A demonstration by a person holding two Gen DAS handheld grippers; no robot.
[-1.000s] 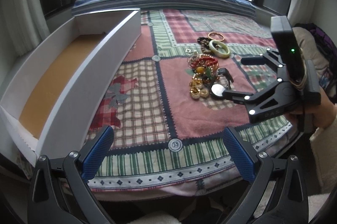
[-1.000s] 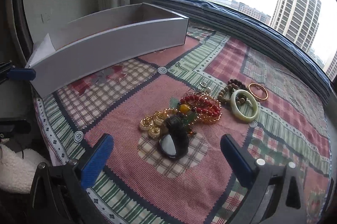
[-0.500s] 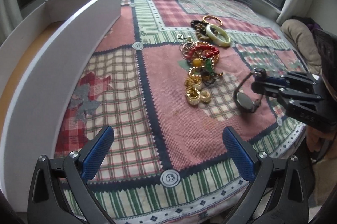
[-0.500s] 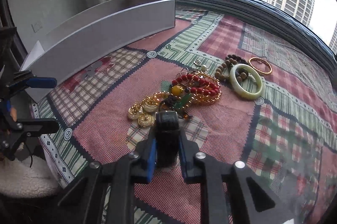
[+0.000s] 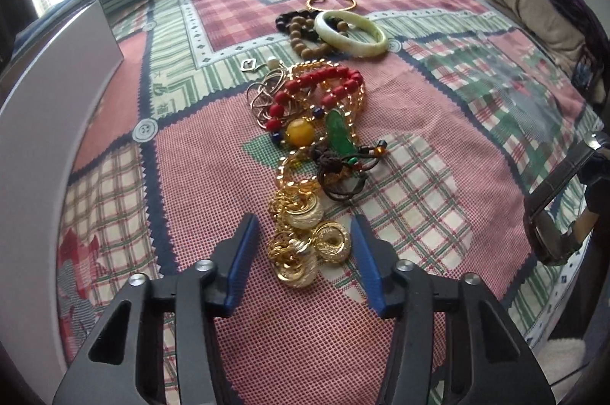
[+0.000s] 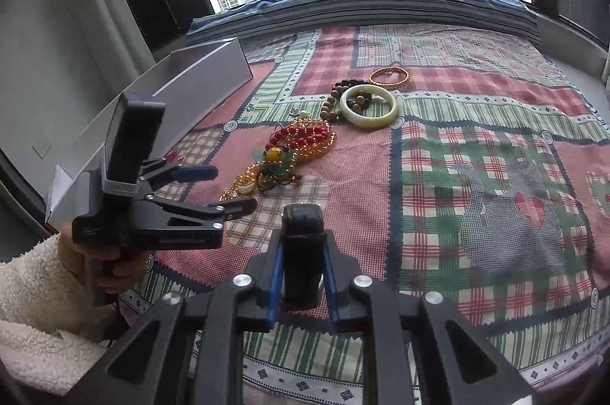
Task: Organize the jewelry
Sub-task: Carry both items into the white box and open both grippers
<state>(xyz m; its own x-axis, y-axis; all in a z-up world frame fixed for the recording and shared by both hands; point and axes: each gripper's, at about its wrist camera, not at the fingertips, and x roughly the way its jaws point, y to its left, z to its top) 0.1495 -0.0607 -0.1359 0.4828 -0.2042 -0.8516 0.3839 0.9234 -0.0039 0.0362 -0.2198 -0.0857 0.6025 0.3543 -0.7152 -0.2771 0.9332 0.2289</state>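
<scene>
A pile of jewelry lies on the patchwork cloth: gold earrings (image 5: 305, 245), a red bead bracelet (image 5: 316, 87), a green pendant (image 5: 337, 134) and an amber bead (image 5: 300, 130). My left gripper (image 5: 303, 252) is open, low over the cloth, its blue pads either side of the gold earrings; it also shows in the right wrist view (image 6: 225, 189). My right gripper (image 6: 303, 275) is shut on a black watch (image 6: 303, 252) and holds it above the cloth; the watch also shows at the right edge of the left wrist view (image 5: 553, 214).
A pale jade bangle (image 5: 350, 33), wooden beads (image 5: 301, 35) and a gold bangle (image 5: 331, 1) lie beyond the pile. A long white box (image 6: 179, 108) stands at the left. A beige cushion (image 5: 533, 5) lies at the far right.
My left gripper has moved forward and down to the gold earrings and its jaws have narrowed. My right gripper closed on the watch and lifted it back, away from the pile.
</scene>
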